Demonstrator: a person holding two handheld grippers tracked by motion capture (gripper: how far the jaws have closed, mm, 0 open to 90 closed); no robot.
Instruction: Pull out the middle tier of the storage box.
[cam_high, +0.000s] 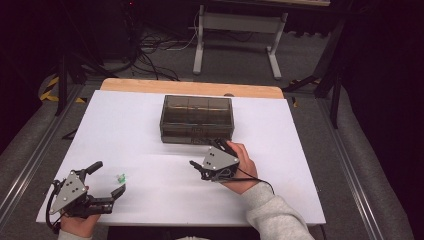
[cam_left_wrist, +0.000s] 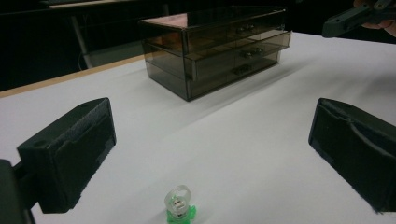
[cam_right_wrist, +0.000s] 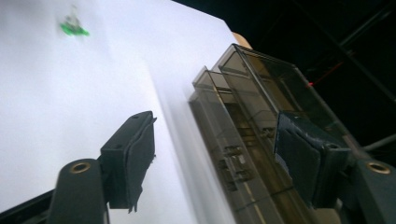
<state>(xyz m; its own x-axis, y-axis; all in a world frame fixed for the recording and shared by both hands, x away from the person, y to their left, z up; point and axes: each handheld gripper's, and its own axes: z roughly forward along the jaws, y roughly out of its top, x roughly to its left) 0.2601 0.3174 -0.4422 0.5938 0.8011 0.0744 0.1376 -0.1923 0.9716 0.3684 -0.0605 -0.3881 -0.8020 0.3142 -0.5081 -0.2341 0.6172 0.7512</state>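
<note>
A smoky clear drawer box stands on the white tabletop toward the back middle, with its drawers facing me. A small green and clear ring-like piece lies near the front left. My left gripper rests open at the front left corner, its jaws wide on either side of the piece without touching it. My right gripper is open just in front of the box's right half, held in a hand, with nothing between its jaws. In the right gripper view the box fills the space past the jaws.
A wooden strip edges the table's far side. Beyond it stand a white desk frame and tangled cables on the floor. Metal rails run along both sides of the table.
</note>
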